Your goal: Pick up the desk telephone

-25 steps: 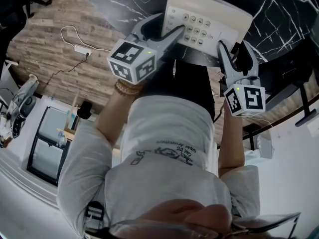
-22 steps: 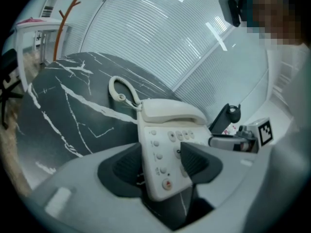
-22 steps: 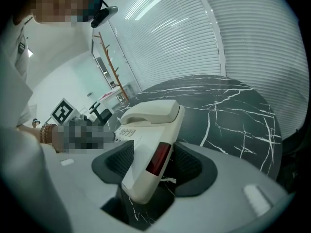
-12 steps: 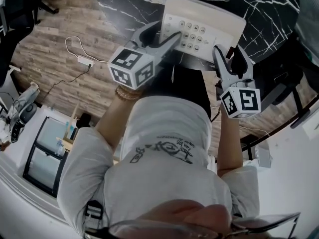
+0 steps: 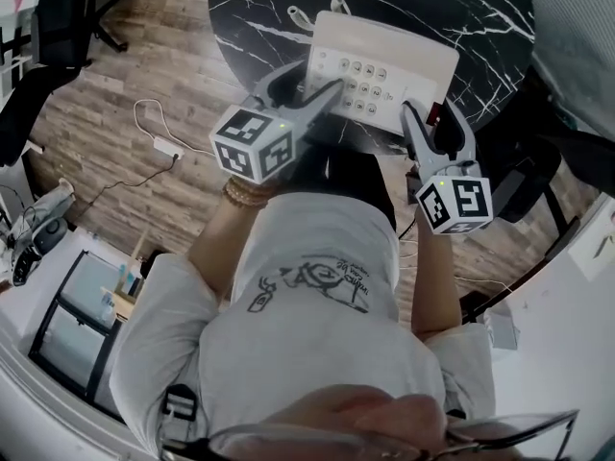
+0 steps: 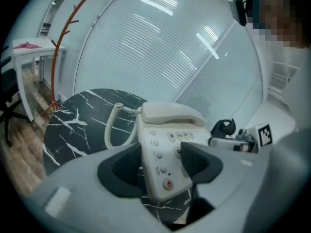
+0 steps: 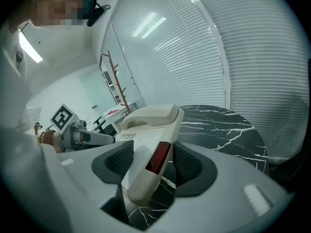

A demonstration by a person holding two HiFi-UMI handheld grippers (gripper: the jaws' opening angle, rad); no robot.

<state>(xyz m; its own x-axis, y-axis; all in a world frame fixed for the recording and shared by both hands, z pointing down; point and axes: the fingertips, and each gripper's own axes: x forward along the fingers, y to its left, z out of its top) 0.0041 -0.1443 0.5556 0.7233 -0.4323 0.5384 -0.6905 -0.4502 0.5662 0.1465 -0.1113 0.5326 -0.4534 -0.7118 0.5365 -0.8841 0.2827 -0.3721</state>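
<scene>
The desk telephone (image 5: 384,60) lies between left hand-held gripper (image 5: 307,82) and right hand-held gripper (image 5: 434,128), above the table (image 5: 480,8).

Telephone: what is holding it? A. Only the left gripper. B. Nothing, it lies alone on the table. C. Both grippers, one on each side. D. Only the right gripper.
C: the left gripper has its jaws closed on one side of the telephone, and the right gripper has its jaws closed on the other side.
</scene>
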